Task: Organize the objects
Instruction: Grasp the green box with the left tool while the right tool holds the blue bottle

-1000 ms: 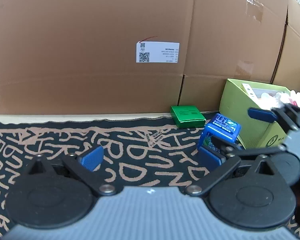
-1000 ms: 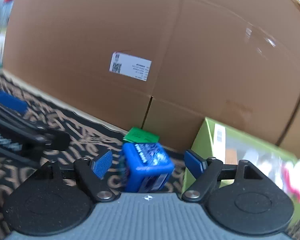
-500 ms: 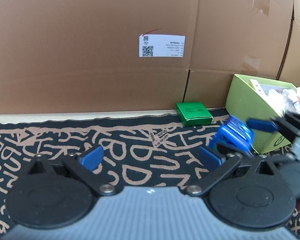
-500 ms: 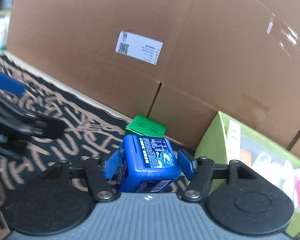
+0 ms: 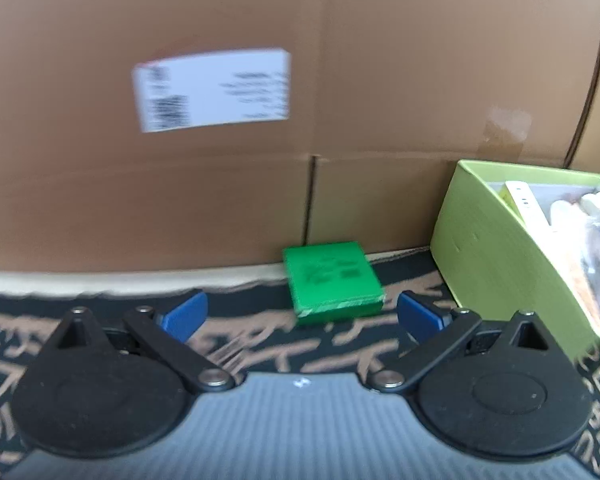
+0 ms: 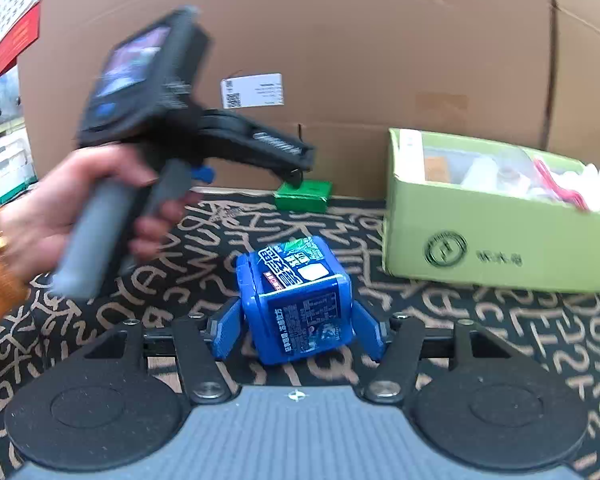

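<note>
My right gripper (image 6: 298, 328) has its jaws closing, and both blue pads press on a blue printed cube box (image 6: 296, 292), which sits tilted between them above the patterned mat. In the left wrist view my left gripper (image 5: 300, 318) stands open with nothing between its fingers. A flat green box (image 5: 332, 280) lies on the mat just ahead of it, against the cardboard wall. The right wrist view shows a hand (image 6: 60, 208) holding the left gripper, whose tip hangs over the same green box (image 6: 304, 196).
A light green open carton (image 5: 500, 256) with several items inside stands at the right, also in the right wrist view (image 6: 500, 240). A tall cardboard wall (image 5: 340, 80) with a white label closes off the back. A black mat (image 6: 500, 340) with tan letters covers the surface.
The right gripper's pads closed onto the blue box, and the view rolled and pulled back with it. The left gripper moved toward the green box, which now lies between its fingers in view.
</note>
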